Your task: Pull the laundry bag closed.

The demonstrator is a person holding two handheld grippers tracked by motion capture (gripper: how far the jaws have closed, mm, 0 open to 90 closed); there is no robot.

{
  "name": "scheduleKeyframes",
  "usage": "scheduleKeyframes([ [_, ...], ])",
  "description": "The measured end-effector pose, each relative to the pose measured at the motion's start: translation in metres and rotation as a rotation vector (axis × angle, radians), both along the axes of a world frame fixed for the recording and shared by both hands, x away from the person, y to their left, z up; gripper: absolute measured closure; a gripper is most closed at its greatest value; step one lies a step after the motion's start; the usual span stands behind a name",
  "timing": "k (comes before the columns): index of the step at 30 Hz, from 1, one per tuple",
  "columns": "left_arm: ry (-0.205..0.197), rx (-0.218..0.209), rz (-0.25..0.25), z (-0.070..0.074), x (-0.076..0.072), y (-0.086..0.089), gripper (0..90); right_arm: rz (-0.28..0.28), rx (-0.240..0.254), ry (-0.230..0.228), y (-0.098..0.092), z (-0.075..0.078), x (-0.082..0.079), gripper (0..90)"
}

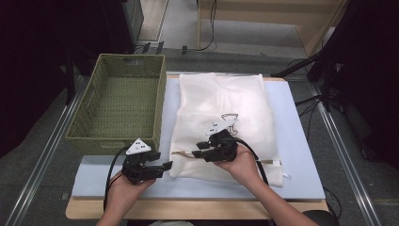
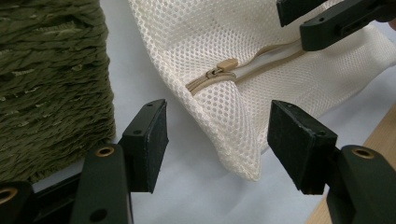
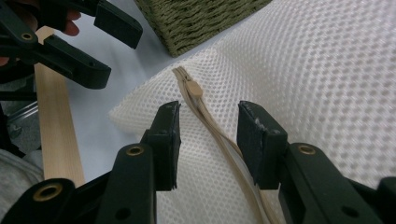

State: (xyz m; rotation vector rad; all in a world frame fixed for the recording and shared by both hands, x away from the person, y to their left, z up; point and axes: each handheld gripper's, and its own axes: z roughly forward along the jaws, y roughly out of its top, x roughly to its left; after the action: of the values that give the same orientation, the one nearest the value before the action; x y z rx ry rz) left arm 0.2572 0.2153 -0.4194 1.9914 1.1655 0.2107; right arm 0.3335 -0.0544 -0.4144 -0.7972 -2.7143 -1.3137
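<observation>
Mesh bag (image 1: 221,117) lies flat on the pale blue mat (image 1: 296,141), just beside the green woven basket (image 1: 120,101). Right gripper (image 1: 200,151) hovers spread over its tan zipper (image 3: 205,114), while left gripper (image 1: 163,165) gapes at the bag's near corner.

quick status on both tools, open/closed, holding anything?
Left tool: open, holding nothing, jaws either side of the white mesh laundry bag's corner.
Right tool: open, holding nothing, jaws straddling the bag's beige zipper.
</observation>
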Motion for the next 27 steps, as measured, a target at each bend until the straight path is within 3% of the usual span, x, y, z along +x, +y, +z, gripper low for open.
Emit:
scheduleKeyframes([
  [11, 0.007, -0.006, 0.003, -0.001, -0.001, 0.001, 38.6, 0.035, -0.001, 0.01, 0.026, -0.006, 0.009, 68.3],
  [20, 0.008, -0.021, 0.006, -0.001, -0.001, 0.004, 38.7, 0.053, -0.006, 0.044, 0.044, -0.018, 0.021, 66.3],
  [23, 0.005, -0.027, 0.008, -0.001, 0.0, 0.005, 38.7, 0.061, -0.021, 0.07, 0.049, -0.026, 0.023, 64.6],
  [27, 0.007, -0.031, 0.016, -0.002, 0.001, 0.007, 38.8, 0.065, -0.048, 0.06, 0.054, -0.033, 0.023, 70.2],
])
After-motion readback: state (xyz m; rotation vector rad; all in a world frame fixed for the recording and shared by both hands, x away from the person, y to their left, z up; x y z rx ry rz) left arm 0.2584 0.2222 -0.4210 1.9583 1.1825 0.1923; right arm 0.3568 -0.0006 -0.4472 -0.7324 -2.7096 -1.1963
